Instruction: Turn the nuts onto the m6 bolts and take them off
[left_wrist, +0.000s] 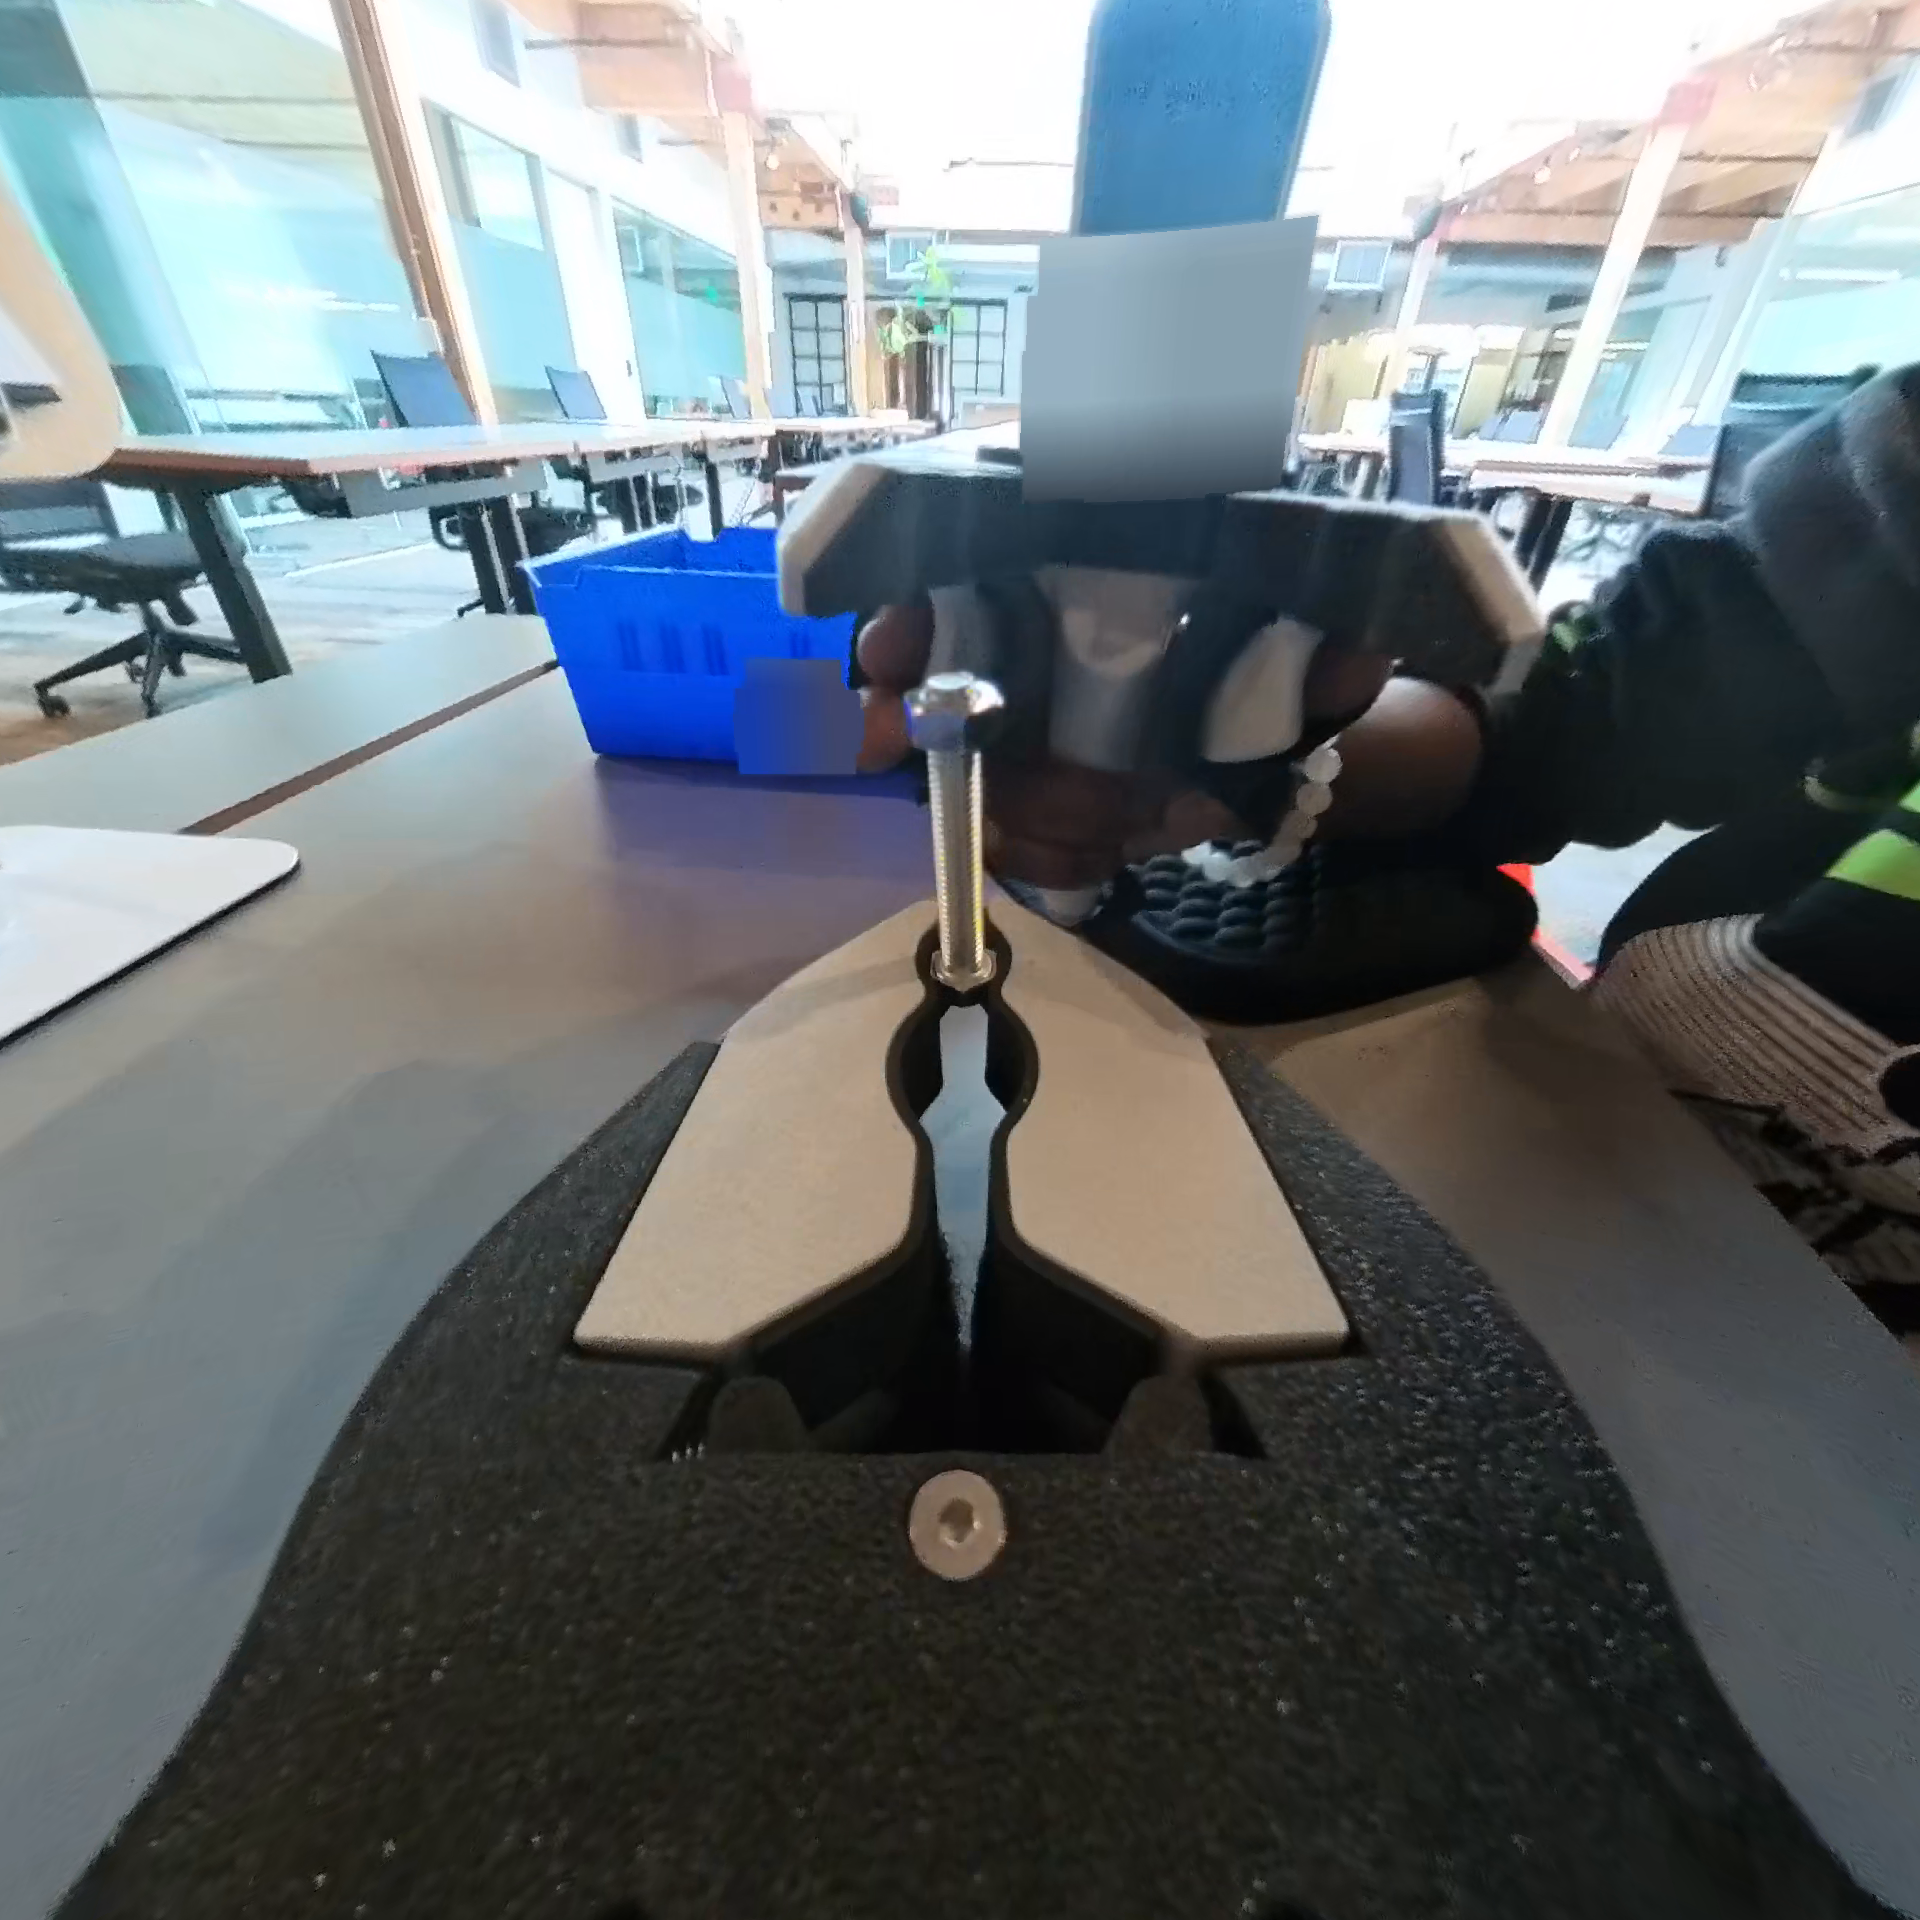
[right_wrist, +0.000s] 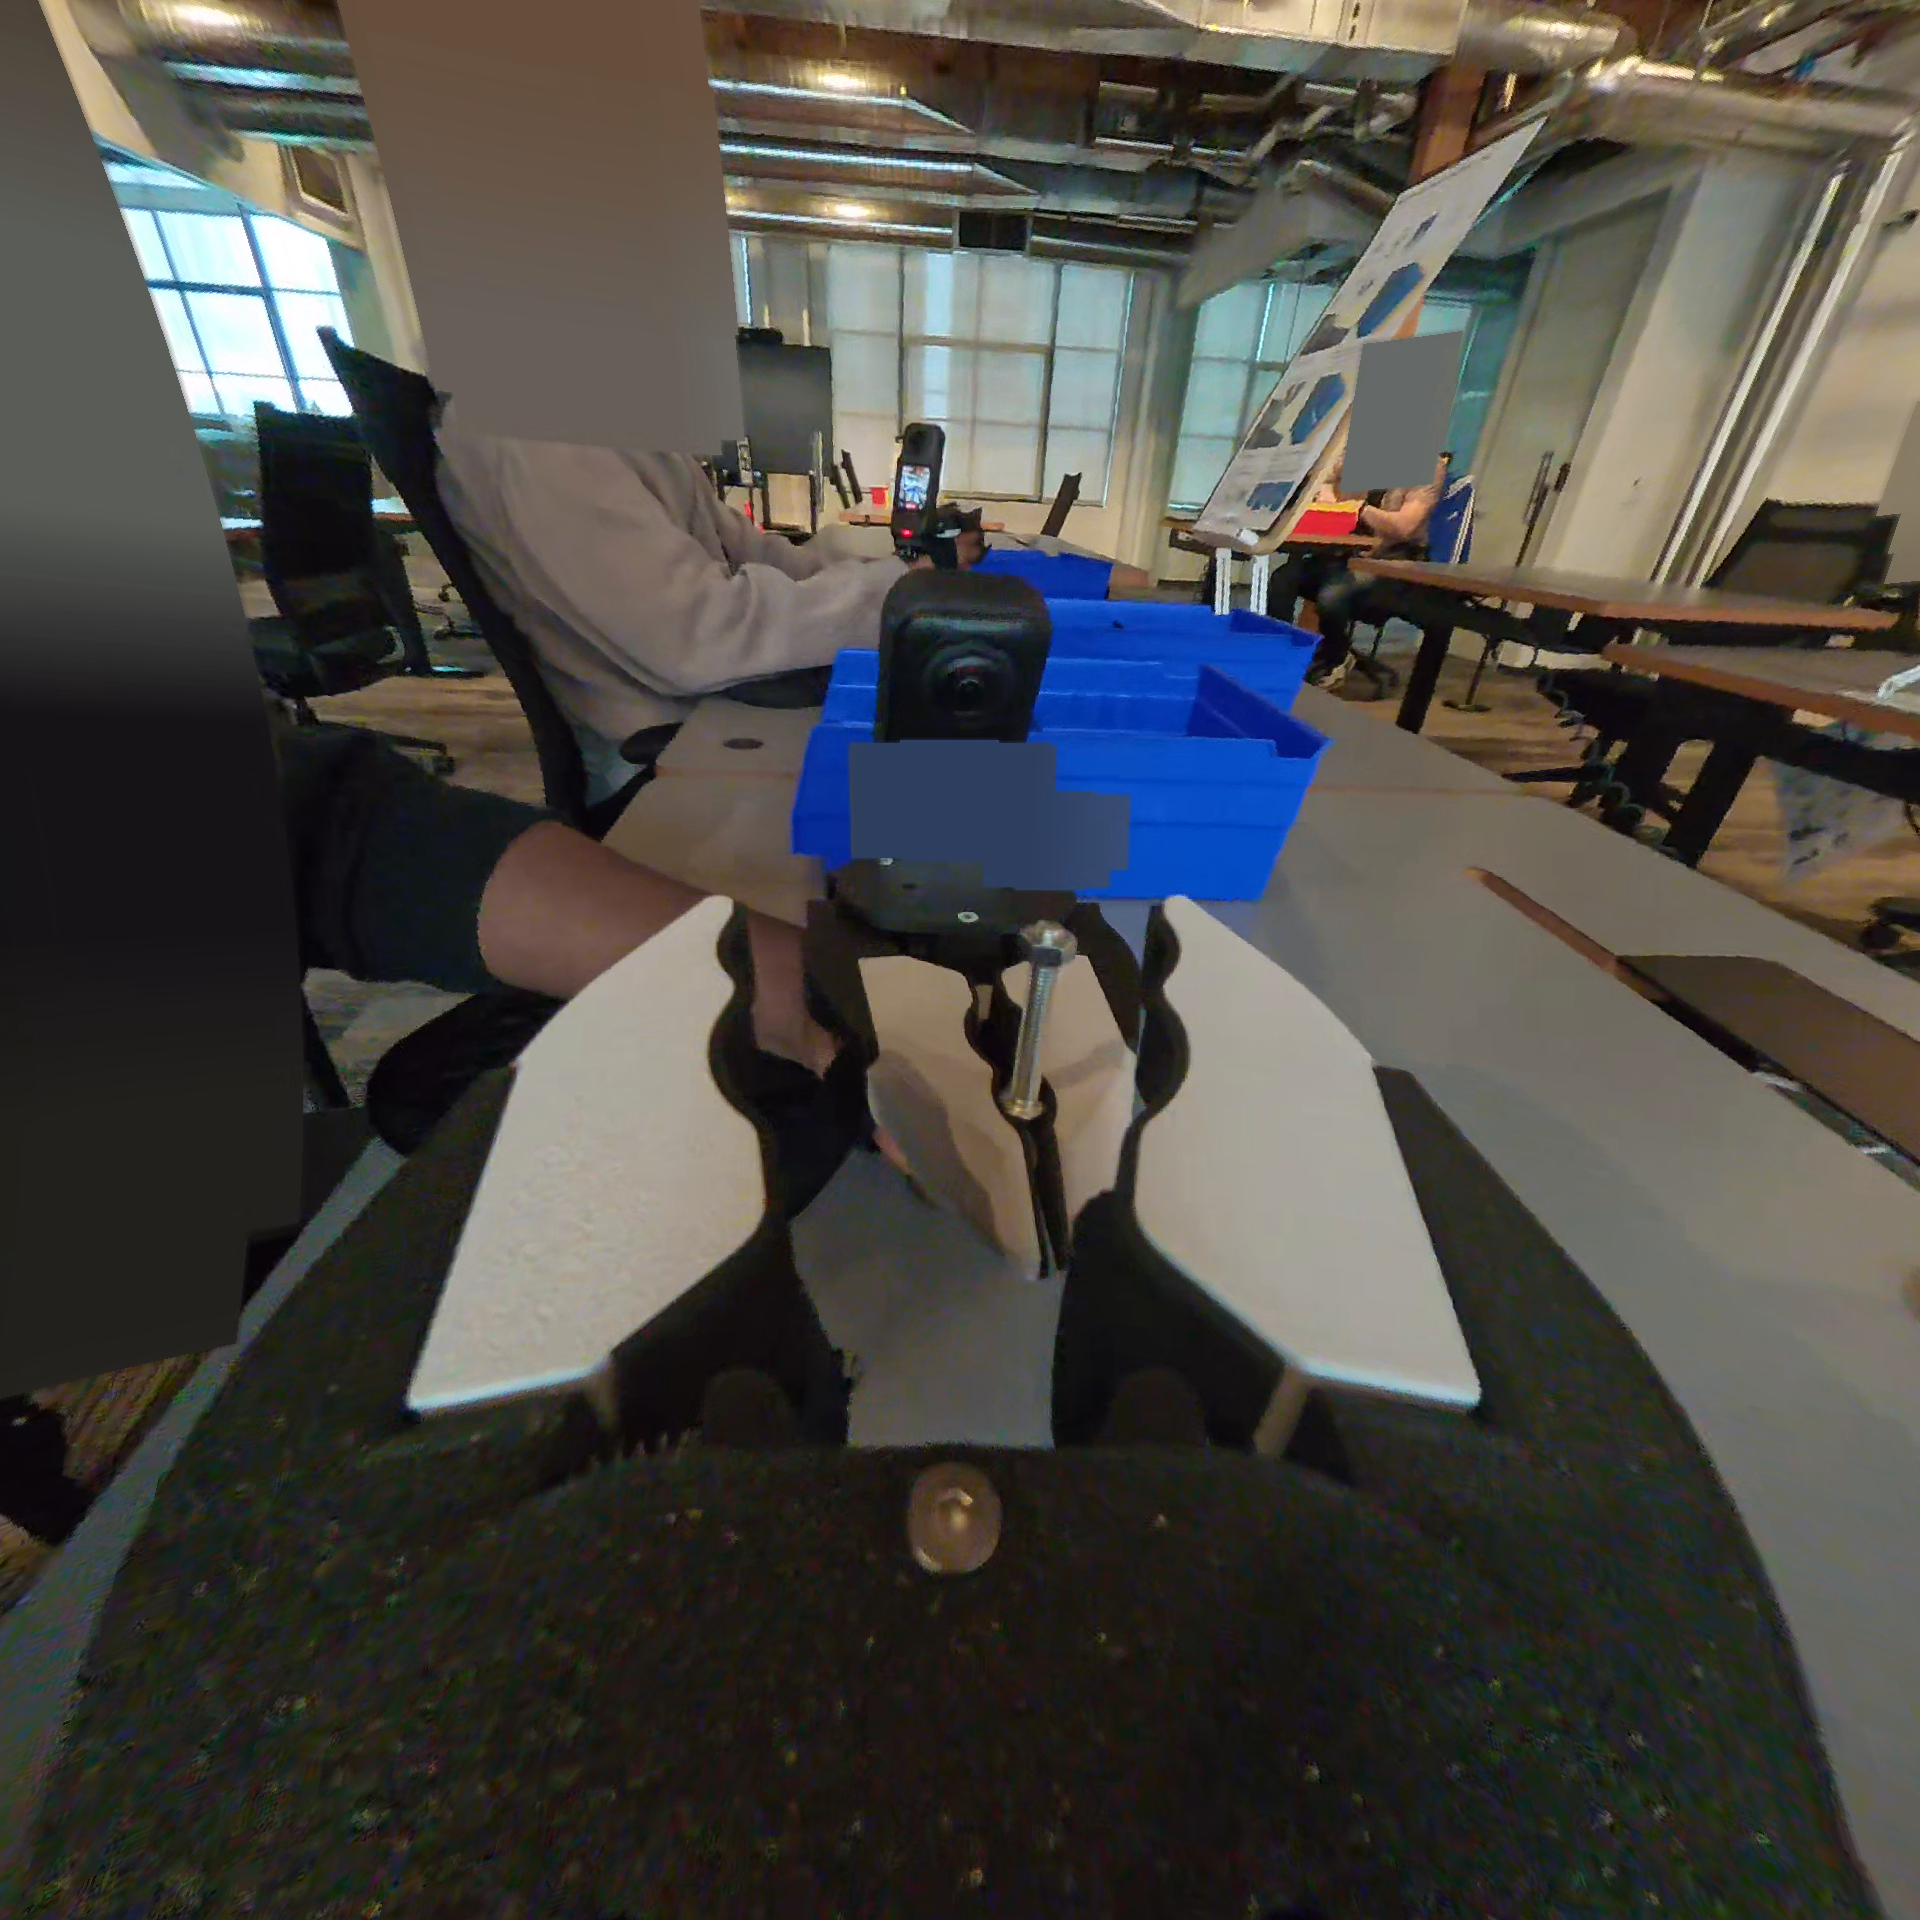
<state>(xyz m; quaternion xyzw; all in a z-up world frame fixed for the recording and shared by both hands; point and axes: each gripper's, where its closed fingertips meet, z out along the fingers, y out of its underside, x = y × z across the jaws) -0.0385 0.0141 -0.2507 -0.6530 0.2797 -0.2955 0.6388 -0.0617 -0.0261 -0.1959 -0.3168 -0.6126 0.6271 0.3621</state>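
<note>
At the centre of the left wrist view, just above the middle of the frame, the bolt (left_wrist: 958, 831) stands upright, its long axis vertical in the picture. Its hex head is at the top, and its lower end passes through a nut (left_wrist: 962, 968) seated in the notch at the tips of the left claw (left_wrist: 962, 961). That claw is clenched: its two pale fingers (left_wrist: 821, 1143) close on the nut from either side, so the nut and the bolt's foot are pinned while the long threaded shaft rises free above them.

Beyond the bolt, filling the upper middle of the same view, the right claw (left_wrist: 1153, 582) faces it with its fingers spread. The right wrist view agrees. There the bolt (right_wrist: 1034, 1023) rises at the centre, leaning slightly to the upper right, between but clear of the two wide white fingers (right_wrist: 623, 1143) (released, gripping nothing).

So the coming move likely turns on this: the bolt head points up and lies straight ahead of the open right claw, which is the free one. It would need to close across the vertical shaft or head to spin it.

A blue bin (right_wrist: 1195, 810) sits behind on the grey table (left_wrist: 364, 1039).
</note>
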